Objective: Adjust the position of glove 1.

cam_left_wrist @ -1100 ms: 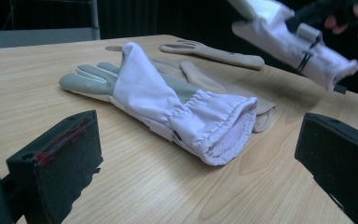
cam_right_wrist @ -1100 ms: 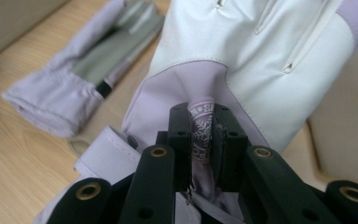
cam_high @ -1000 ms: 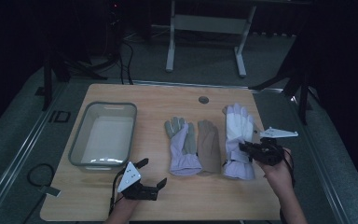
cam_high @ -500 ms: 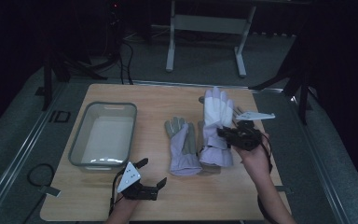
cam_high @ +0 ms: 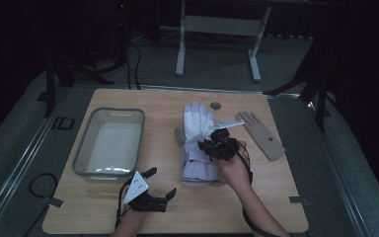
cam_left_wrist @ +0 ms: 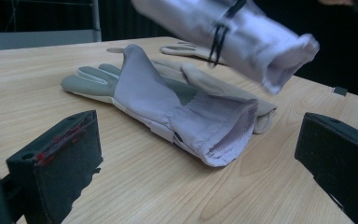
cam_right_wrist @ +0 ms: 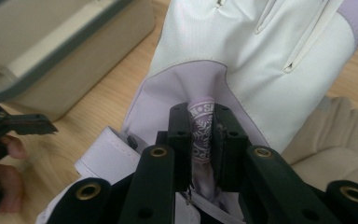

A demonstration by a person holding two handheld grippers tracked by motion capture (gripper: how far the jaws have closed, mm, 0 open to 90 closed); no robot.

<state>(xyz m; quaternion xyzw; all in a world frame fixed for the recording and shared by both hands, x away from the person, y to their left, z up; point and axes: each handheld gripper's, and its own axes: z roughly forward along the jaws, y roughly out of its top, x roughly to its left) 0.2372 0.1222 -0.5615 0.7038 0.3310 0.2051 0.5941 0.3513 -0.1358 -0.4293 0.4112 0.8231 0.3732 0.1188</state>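
Bin (cam_high: pixel 109 143): nothing inside | right tool (cam_right_wrist: pixel 201 140): clamped on white glove (cam_high: pixel 197 123), lifted above second glove (cam_left_wrist: pixel 177 112) | left tool (cam_high: pixel 159 186): jaws wide, on worktop (cam_high: pixel 158 103)

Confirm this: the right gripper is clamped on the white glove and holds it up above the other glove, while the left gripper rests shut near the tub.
Not quite. The left gripper is open: the left gripper view shows its jaws wide apart. The rest holds: the right gripper is clamped on the white glove, lifted above the other glove, near the tub.
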